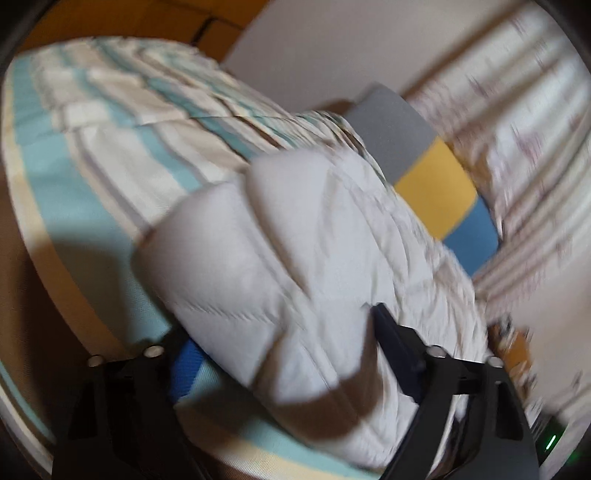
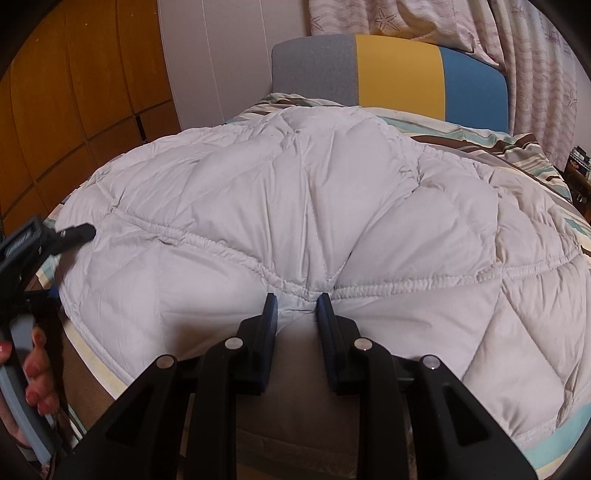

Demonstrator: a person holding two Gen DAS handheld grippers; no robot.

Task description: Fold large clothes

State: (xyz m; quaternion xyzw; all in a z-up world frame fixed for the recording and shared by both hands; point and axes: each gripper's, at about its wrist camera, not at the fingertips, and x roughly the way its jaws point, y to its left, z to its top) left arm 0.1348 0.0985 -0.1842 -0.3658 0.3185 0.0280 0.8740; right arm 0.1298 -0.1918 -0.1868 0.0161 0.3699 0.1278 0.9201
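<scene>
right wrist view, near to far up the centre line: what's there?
Right tool pinching the hem of the white quilted puffer jacket → striped bedsheet → grey, yellow and blue panelled headboard → pale starfish-print curtain.

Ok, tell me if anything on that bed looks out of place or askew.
Nothing damaged or spilled. The white quilted jacket lies spread on the striped bed cover, puffy and not yet flat. The right gripper pinches its near edge, bunching the seam there; the left gripper is at its far-left edge. The left view is blurred.
</scene>
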